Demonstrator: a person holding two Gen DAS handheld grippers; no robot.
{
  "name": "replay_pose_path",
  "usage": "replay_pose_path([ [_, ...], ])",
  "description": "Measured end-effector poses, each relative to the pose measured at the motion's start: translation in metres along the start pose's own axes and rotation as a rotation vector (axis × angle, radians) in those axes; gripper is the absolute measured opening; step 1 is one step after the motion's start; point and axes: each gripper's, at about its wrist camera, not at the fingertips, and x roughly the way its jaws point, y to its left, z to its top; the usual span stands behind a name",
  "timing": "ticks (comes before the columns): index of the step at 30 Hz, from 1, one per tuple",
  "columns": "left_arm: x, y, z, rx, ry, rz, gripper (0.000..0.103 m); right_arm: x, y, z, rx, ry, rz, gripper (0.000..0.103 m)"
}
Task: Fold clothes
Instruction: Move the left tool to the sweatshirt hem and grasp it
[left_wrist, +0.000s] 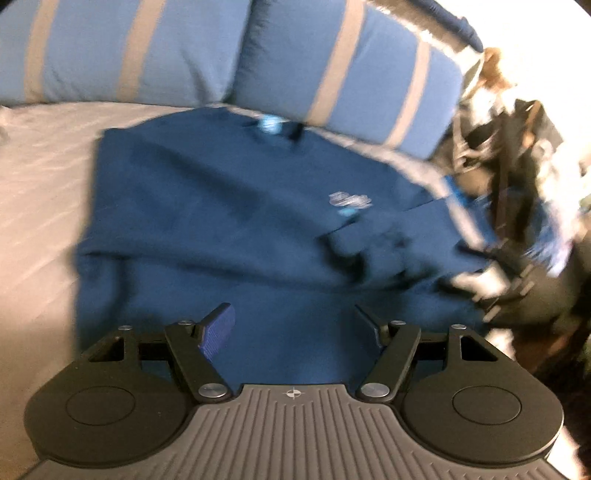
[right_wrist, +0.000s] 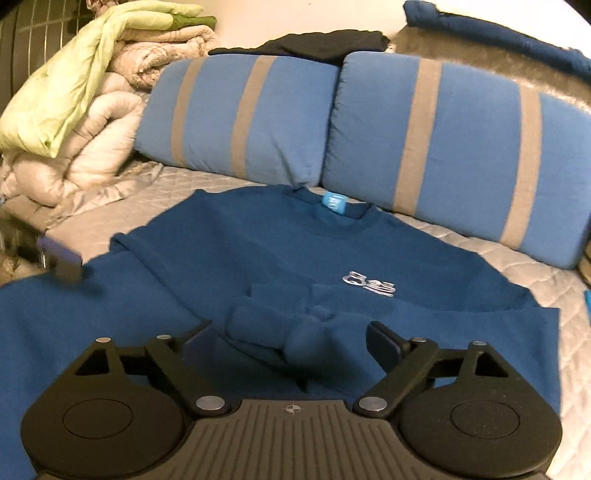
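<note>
A dark blue sweatshirt (right_wrist: 258, 258) lies face up on the bed, with a white chest logo (right_wrist: 369, 284) and a light blue neck label (right_wrist: 333, 202). One sleeve (right_wrist: 280, 328) is folded across its front. My right gripper (right_wrist: 291, 336) hovers low over that sleeve, open, and its pads do not touch the cloth. In the left wrist view the sweatshirt (left_wrist: 221, 206) is blurred. My left gripper (left_wrist: 295, 325) stands open above its lower part with nothing between the fingers. A blurred blue pad (right_wrist: 61, 258) shows at the sweatshirt's left side.
Two blue pillows with grey stripes (right_wrist: 443, 147) lean at the head of the bed, just past the collar. A heap of pale quilts and a green cover (right_wrist: 74, 110) is at the back left. Dark clothes (right_wrist: 325, 44) lie behind the pillows. The grey quilted bed cover (right_wrist: 517, 266) surrounds the sweatshirt.
</note>
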Motion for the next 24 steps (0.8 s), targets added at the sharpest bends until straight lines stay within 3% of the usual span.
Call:
replay_pose_path([
  [7,0.077,0.008,0.034,-0.298,0.071,-0.192,0.069,-0.013,-0.014,-0.008,0.047,-0.014,-0.057,0.093],
  [10,0.115,0.023,0.032,-0.441,0.114,-0.221,0.068,-0.023,-0.016,-0.011,0.05,-0.032,-0.069,0.094],
  [12,0.139,0.033,0.028,-0.532,0.15,-0.238,0.057,-0.031,-0.017,-0.012,0.047,-0.044,-0.077,0.095],
  [14,0.154,0.042,0.023,-0.614,0.18,-0.264,0.054,-0.036,-0.017,-0.014,0.036,-0.055,-0.09,0.095],
  [19,0.169,0.049,0.013,-0.7,0.166,-0.31,0.051,-0.047,-0.017,-0.019,-0.014,-0.085,-0.127,0.095],
  [22,0.174,0.051,0.009,-0.749,0.154,-0.338,0.032,-0.048,-0.018,-0.022,-0.038,-0.085,-0.139,0.095],
  [23,0.177,0.053,0.006,-0.775,0.16,-0.351,0.019,-0.048,-0.019,-0.023,-0.042,-0.082,-0.144,0.096],
  [24,0.179,0.055,0.004,-0.797,0.168,-0.362,0.015,-0.046,-0.019,-0.024,-0.045,-0.079,-0.148,0.096],
])
